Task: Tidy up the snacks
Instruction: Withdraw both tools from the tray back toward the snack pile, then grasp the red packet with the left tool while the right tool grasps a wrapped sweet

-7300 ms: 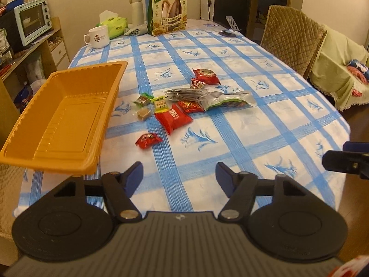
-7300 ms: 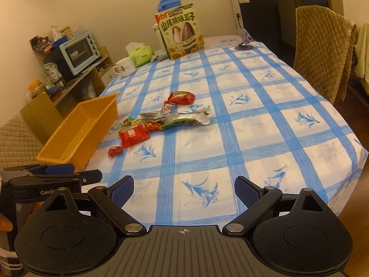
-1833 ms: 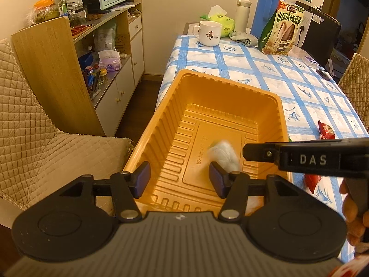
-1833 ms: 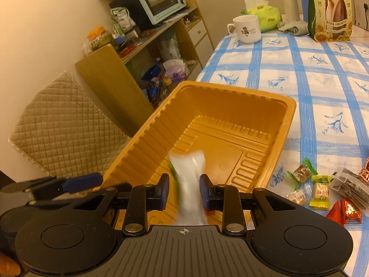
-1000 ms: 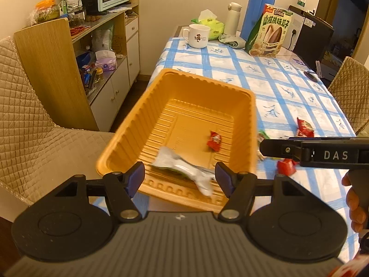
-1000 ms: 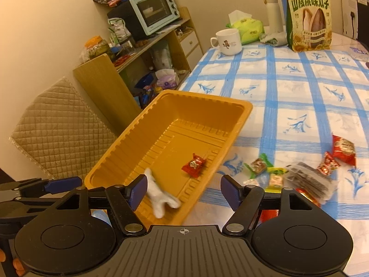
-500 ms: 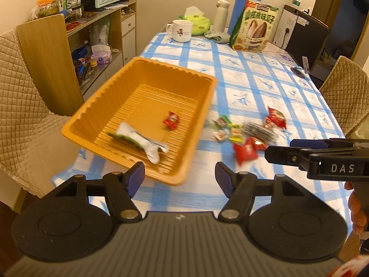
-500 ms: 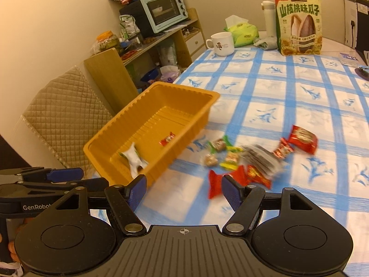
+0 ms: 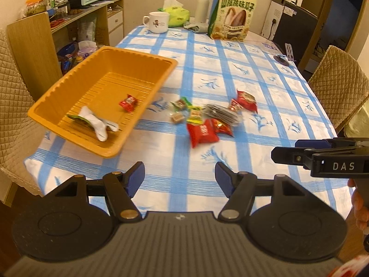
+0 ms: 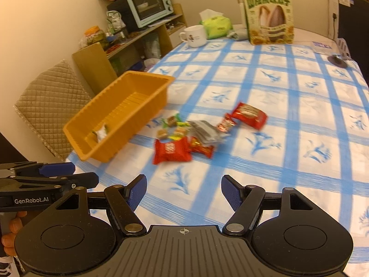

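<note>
An orange tray (image 9: 76, 73) (image 10: 147, 78) sits at the table's left edge and holds a white-and-green packet (image 9: 96, 124) (image 10: 100, 133) and a small red candy (image 9: 128, 102). To its right lies a loose pile of snacks: a big red packet (image 9: 203, 132) (image 10: 171, 150), a grey sachet bundle (image 9: 221, 113) (image 10: 205, 131), another red packet (image 9: 246, 99) (image 10: 250, 114) and several small candies (image 9: 182, 112). My left gripper (image 9: 180, 179) and my right gripper (image 10: 183, 194) both hang open and empty over the near tablecloth, short of the pile.
The blue-checked table (image 9: 230, 64) carries a mug (image 9: 156, 22), a tissue pack (image 9: 177, 15), a flask (image 9: 203, 7) and a large seed bag (image 9: 237, 16) at its far end. Padded chairs (image 9: 339, 83) flank it. A shelf with a toaster oven (image 10: 150, 4) stands left.
Both grippers pulled back and to the right, away from the tray. The tray now lies farther off at the left and the snack pile has come to mid-view. Jaws unchanged.
</note>
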A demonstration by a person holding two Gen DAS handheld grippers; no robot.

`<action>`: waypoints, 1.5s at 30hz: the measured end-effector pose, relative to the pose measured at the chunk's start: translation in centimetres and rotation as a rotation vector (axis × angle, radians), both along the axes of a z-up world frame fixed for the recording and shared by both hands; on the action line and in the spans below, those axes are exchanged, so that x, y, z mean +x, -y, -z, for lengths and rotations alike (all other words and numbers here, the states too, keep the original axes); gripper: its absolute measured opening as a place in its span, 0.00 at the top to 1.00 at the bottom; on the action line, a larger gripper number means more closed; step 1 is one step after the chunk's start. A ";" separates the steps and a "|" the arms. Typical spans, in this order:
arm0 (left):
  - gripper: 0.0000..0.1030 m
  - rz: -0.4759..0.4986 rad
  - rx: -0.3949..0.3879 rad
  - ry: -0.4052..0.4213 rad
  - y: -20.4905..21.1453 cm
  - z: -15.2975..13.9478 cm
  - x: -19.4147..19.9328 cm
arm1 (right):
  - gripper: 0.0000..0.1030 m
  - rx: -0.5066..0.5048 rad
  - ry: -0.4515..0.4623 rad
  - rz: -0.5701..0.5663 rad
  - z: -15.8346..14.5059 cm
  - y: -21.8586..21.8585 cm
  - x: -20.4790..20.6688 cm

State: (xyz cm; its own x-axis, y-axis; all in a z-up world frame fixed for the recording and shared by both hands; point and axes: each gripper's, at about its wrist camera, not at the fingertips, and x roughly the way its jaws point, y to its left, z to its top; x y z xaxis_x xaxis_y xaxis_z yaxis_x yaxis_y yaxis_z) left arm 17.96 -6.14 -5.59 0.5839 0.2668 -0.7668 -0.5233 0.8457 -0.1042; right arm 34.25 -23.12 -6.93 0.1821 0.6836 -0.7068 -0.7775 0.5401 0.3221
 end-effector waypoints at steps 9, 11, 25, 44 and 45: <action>0.37 0.020 0.013 -0.008 2.2 1.1 1.9 | 0.31 -0.007 -0.009 0.027 0.8 3.0 2.0; 0.37 0.025 0.016 -0.010 2.4 1.2 2.3 | 0.31 -0.007 -0.010 0.032 0.9 3.4 2.3; 0.38 0.108 0.096 -0.036 3.2 2.3 4.6 | 0.31 -0.025 -0.016 0.049 1.8 3.9 4.1; 0.54 0.280 0.216 -0.086 0.4 5.7 11.8 | 0.31 -0.073 -0.060 0.131 3.5 3.4 6.9; 0.55 0.291 0.218 -0.089 0.3 5.9 12.1 | 0.31 -0.076 -0.062 0.136 3.6 3.4 7.1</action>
